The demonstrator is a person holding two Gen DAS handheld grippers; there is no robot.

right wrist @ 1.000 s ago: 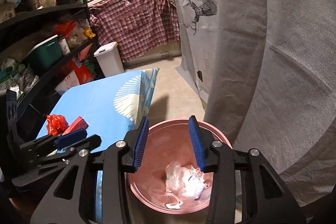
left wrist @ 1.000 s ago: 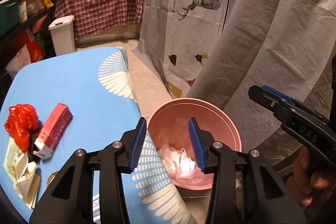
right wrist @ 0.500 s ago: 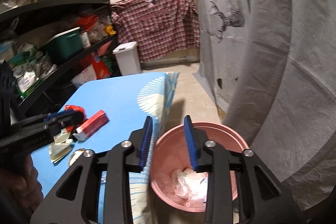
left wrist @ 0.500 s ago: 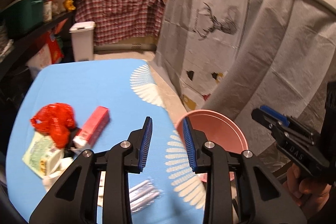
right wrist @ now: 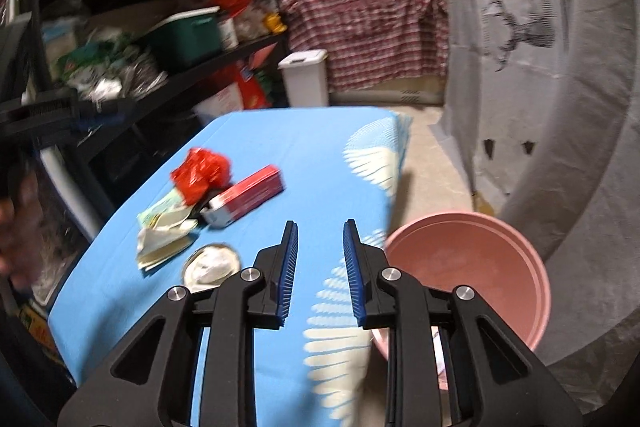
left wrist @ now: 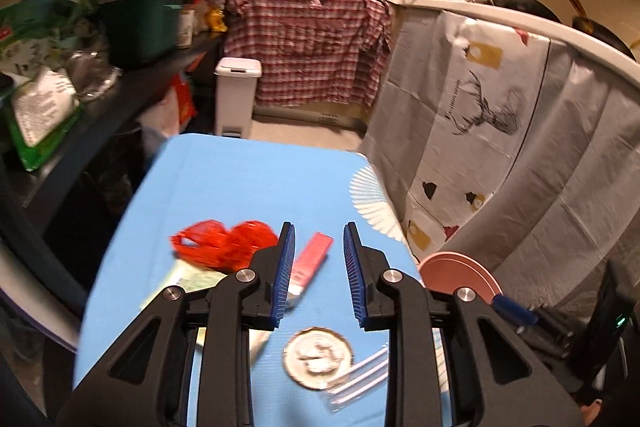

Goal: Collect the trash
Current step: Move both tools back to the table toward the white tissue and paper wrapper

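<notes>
Trash lies on a blue tablecloth [left wrist: 256,187]: a crumpled red plastic bag [left wrist: 224,243], a red carton [left wrist: 314,261], a round foil lid [left wrist: 318,355], clear wrapped straws [left wrist: 360,375] and folded papers [right wrist: 164,231]. My left gripper [left wrist: 319,277] is open and empty above the carton and lid. My right gripper [right wrist: 319,273] is open and empty over the table's right edge. The pink bucket [right wrist: 464,267] stands on the floor right of the table. In the right wrist view I see the bag [right wrist: 202,173], carton [right wrist: 246,197] and lid [right wrist: 212,265].
Black shelves [right wrist: 132,27] packed with bags and a green bin line the left. A white pedal bin [left wrist: 237,95] stands beyond the table. Grey cloth with a deer print [left wrist: 480,115] hangs on the right. A checked cloth [left wrist: 308,43] hangs at the back.
Both grippers swung left from over the bucket toward the table. The left one now sits over the trash pile; the bucket has slid to the right of both views.
</notes>
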